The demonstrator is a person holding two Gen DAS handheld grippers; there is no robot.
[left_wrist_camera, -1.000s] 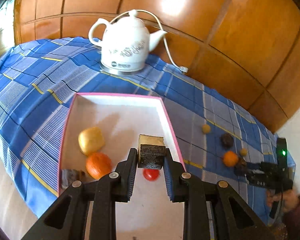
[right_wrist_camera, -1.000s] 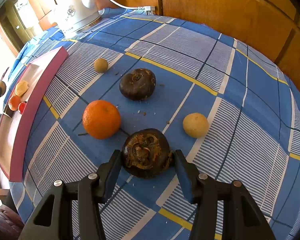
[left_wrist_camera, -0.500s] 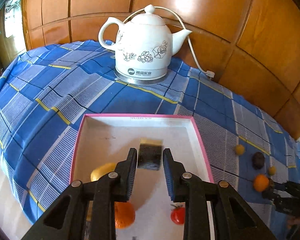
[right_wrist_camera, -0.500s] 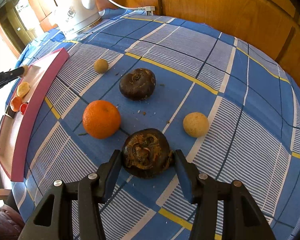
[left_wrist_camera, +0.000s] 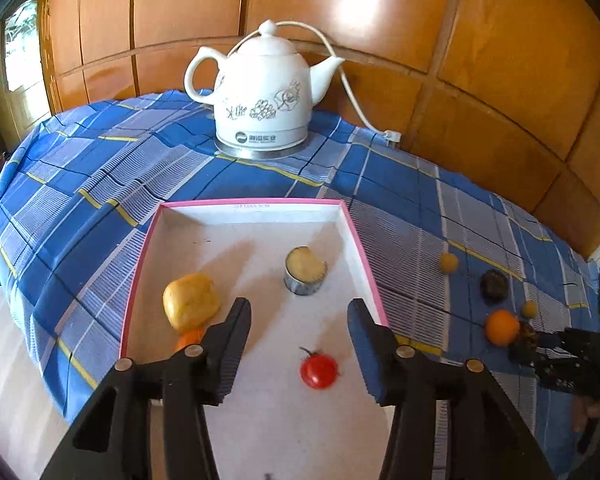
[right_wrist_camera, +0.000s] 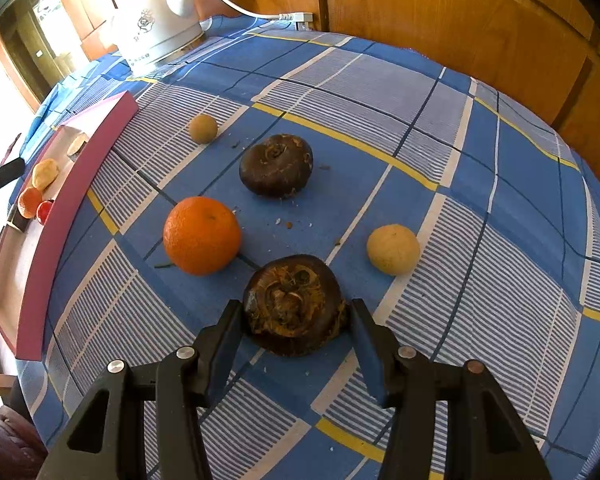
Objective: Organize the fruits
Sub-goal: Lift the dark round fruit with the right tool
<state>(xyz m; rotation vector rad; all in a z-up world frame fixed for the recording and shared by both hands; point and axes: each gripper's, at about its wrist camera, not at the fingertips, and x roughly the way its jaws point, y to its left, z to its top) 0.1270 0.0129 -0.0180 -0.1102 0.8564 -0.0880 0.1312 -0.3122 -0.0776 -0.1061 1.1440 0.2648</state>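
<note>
Pink-rimmed white tray (left_wrist_camera: 356,236) sits on a blue plaid tablecloth (left_wrist_camera: 100,184); all positions taken from this tray. Left gripper (left_wrist_camera: 299,320) hovers over the tray's near half, fingers spread wide, nothing between them. Inside the tray: a cut cane-like piece (left_wrist_camera: 305,271) with pale top and dark rind stands toward the far right part of the floor; a yellow lumpy fruit (left_wrist_camera: 191,301) lies by the left wall; a tangerine (left_wrist_camera: 189,338) just behind it, partly hidden by the left finger; a cherry tomato (left_wrist_camera: 318,370) on the near floor between the fingers' line. White ceramic electric kettle (left_wrist_camera: 262,94) with its cord stands beyond the tray's far edge, against wood panelling (left_wrist_camera: 480,40). Well to the right of the tray, out on the cloth, the right gripper (right_wrist_camera: 296,330) brackets a dark water chestnut (right_wrist_camera: 295,305); both fingers sit at its sides, seemingly touching, but firm grip cannot be told, and the chestnut rests on the cloth. Between it and the tray: an orange (right_wrist_camera: 202,235). A second dark water chestnut (right_wrist_camera: 276,165) lies farther back, a small brownish round fruit (right_wrist_camera: 203,129) close to the tray's right wall, and a pale yellow round fruit (right_wrist_camera: 393,249) on the side away from the tray.
</note>
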